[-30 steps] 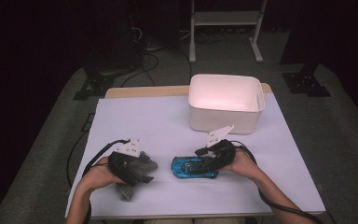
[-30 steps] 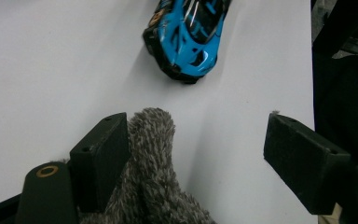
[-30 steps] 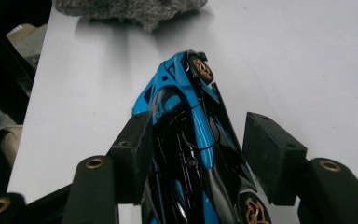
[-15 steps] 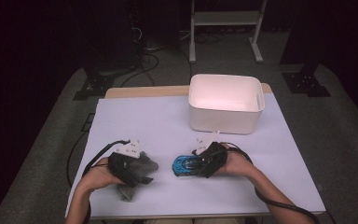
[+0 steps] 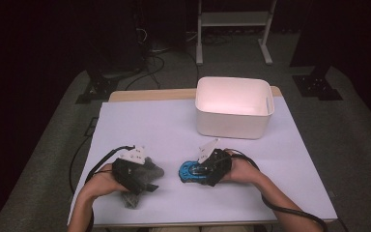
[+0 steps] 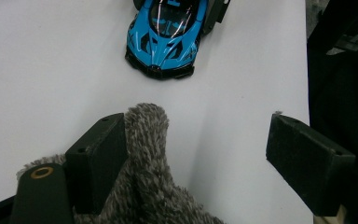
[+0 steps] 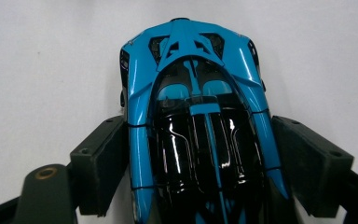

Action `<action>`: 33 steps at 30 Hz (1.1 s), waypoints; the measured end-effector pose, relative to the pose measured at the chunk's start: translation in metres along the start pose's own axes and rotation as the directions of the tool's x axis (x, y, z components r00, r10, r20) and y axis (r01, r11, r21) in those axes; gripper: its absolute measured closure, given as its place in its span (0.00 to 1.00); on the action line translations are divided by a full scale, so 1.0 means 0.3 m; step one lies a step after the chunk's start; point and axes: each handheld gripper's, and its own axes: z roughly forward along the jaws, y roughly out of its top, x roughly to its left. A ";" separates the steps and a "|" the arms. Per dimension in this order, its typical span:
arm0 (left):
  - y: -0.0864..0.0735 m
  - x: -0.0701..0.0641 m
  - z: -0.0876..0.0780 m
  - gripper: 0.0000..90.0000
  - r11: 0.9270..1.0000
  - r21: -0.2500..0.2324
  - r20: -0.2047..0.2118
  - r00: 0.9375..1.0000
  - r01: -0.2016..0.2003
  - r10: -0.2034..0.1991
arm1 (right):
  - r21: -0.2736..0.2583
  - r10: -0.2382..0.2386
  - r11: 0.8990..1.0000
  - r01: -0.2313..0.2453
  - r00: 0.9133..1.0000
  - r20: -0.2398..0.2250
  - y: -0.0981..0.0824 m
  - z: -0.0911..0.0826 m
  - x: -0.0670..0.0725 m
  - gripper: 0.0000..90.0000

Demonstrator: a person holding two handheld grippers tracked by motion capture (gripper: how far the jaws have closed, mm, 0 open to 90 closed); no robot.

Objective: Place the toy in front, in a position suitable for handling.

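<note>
While the blue toy sports car [image 7: 198,121] sits on the white tabletop [image 5: 174,125] in front of the white bin [image 5: 234,107], the right tool [image 5: 200,170] straddles it, its jaws having just been opening, with the car between them and the left pad touching its side. Well apart at the left, the left tool [image 6: 193,158] stands released, one jaw against a grey plush toy [image 6: 151,158] lying on the tabletop.

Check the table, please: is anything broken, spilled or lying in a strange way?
Nothing stands out. The blue car sits upright on its wheels, the grey plush lies beside it, and the white bin stands straight.
</note>
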 end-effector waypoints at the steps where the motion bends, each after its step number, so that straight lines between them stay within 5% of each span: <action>1: 0.000 0.000 0.000 0.22 1.000 0.002 -0.001 1.000 0.001 -0.001 | 0.002 0.000 1.000 0.000 1.000 0.000 -0.001 -0.001 0.001 0.24; 13: -0.003 -0.002 -0.002 0.22 1.000 -0.002 0.007 1.000 -0.001 0.002 | -0.021 0.029 0.999 -0.030 0.999 -0.024 -0.031 -0.038 0.021 0.30; 23: -0.002 -0.004 -0.010 0.21 1.000 -0.013 -0.001 1.000 -0.008 0.008 | -0.028 0.008 1.000 -0.011 0.995 -0.095 -0.046 -0.053 0.084 0.30; 33: -0.005 -0.002 -0.020 0.21 1.000 -0.025 -0.023 1.000 -0.008 0.008 | -0.027 0.017 0.999 -0.019 0.996 -0.086 -0.080 -0.075 0.114 0.30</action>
